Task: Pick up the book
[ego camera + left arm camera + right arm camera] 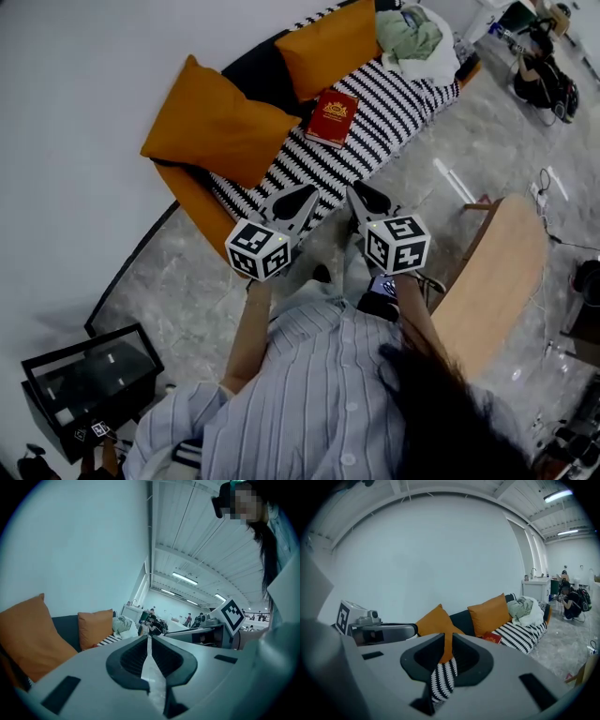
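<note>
While the red book lies flat on the black-and-white striped sofa seat, just beside the two orange cushions propped along the back, both tools hang near the seat's front edge, well short of it. The left gripper has its jaws pressed together with nothing between them, and the right gripper, close beside it, is closed and empty too. A heap of pale clothes sits at the sofa's far end, and a light wooden table stands at the person's right.
</note>
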Demonstrator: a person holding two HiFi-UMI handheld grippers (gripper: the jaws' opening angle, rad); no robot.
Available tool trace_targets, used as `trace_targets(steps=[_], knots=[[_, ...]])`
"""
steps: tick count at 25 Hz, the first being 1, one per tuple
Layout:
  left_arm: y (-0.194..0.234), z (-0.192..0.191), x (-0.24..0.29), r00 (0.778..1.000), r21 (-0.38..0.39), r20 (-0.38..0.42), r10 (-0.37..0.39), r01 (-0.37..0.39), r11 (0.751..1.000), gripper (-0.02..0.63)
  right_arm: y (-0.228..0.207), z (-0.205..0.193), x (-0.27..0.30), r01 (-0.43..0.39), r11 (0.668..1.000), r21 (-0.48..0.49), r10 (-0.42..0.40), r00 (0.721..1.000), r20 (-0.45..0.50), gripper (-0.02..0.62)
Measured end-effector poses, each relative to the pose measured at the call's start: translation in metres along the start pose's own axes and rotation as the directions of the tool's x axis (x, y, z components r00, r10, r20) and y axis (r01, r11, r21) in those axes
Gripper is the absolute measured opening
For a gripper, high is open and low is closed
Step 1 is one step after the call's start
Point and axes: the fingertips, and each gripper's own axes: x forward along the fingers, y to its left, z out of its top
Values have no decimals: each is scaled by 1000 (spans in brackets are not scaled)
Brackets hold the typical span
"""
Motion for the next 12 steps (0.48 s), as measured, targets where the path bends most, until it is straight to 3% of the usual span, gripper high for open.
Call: trace_targets(steps=[12], knots=[[45, 7, 45, 998, -39, -22, 65, -66, 997, 17, -48, 18, 51, -35, 999, 21, 36, 999, -40, 60]])
